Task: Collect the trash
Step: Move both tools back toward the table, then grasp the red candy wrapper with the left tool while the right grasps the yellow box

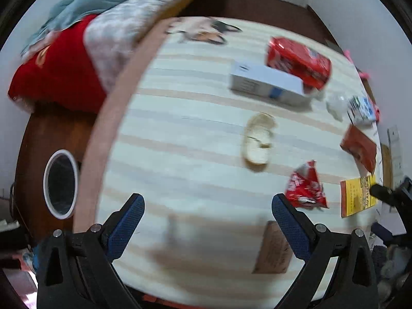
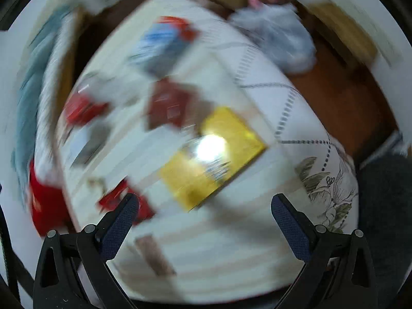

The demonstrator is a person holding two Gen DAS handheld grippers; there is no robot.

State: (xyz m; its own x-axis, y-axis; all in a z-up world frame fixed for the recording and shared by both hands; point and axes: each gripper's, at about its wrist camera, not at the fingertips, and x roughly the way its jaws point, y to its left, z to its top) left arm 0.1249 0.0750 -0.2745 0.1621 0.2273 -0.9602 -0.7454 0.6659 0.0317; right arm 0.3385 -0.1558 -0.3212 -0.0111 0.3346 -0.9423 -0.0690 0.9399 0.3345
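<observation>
Trash lies scattered on a striped tablecloth (image 1: 180,128). In the left wrist view I see a red box (image 1: 298,60), a white carton (image 1: 267,83), a pale peel-like scrap (image 1: 258,141), a crumpled red wrapper (image 1: 306,188), a brown packet (image 1: 359,148), a yellow packet (image 1: 356,199) and a brown card (image 1: 274,248). My left gripper (image 1: 207,206) is open and empty above the cloth. The right wrist view is blurred: the yellow packet (image 2: 213,157) lies ahead of my open, empty right gripper (image 2: 206,206), with the red wrapper (image 2: 123,203) by its left finger.
A white-rimmed bin (image 1: 60,184) stands on the floor left of the table. A bed with red and teal bedding (image 1: 59,69) lies beyond it. A grey plastic bag (image 2: 278,36) sits on the floor past the table's far edge. The other gripper (image 1: 391,195) shows at right.
</observation>
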